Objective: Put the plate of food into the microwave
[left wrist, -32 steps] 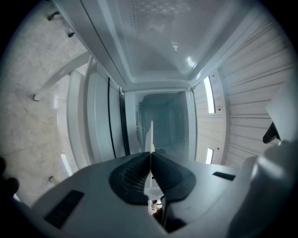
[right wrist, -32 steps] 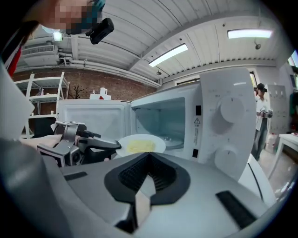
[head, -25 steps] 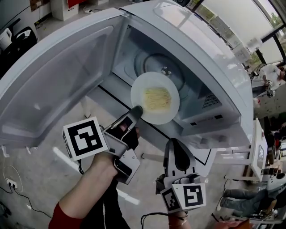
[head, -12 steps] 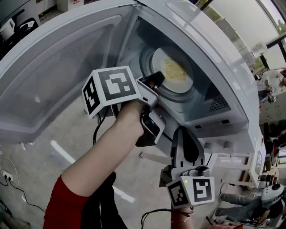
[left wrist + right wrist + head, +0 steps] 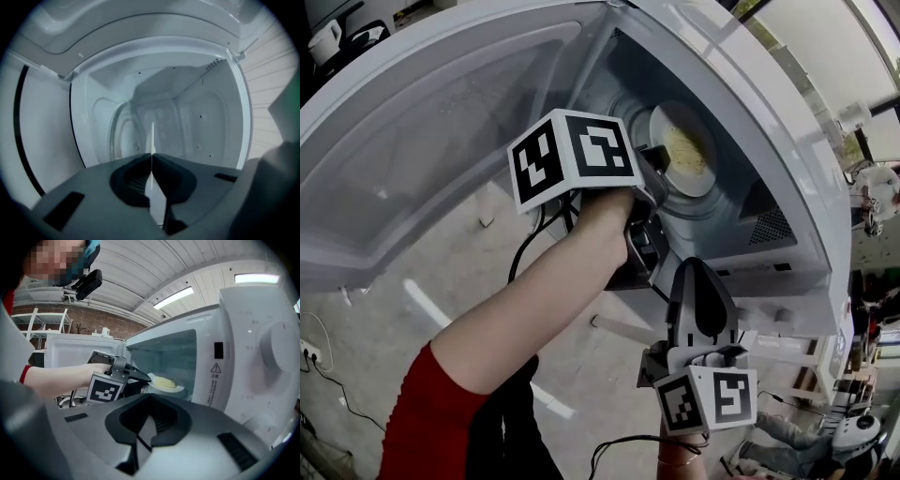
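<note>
Landmark: microwave point(image 5: 750, 112), white, seen from above and in front.
Door point(image 5: 431, 150): swung wide open at the microwave's left side, its inner face towards the camera.
Forearm point(image 5: 534, 319): bare below a red sleeve point(image 5: 431, 417), reaching up towards the microwave's opening.
Left claw point(image 5: 659, 157): inside the mouth of the microwave's cavity, clenched on the near rim of the plate; in its own view the thin white rim stands edge-on between the jaws.
Plate point(image 5: 671, 127): white, inside the microwave's cavity, over the turntable point(image 5: 675, 204); whether it rests on the turntable cannot be told.
Food point(image 5: 686, 150): pale yellow heap at the plate's middle, inside the microwave.
Right claw point(image 5: 696, 266): outside the microwave, in front of its opening and apart from the plate; jaws together, nothing between them.
Control panel point(image 5: 262, 352): on the microwave's front, right of the cavity, bearing a round knob.
</note>
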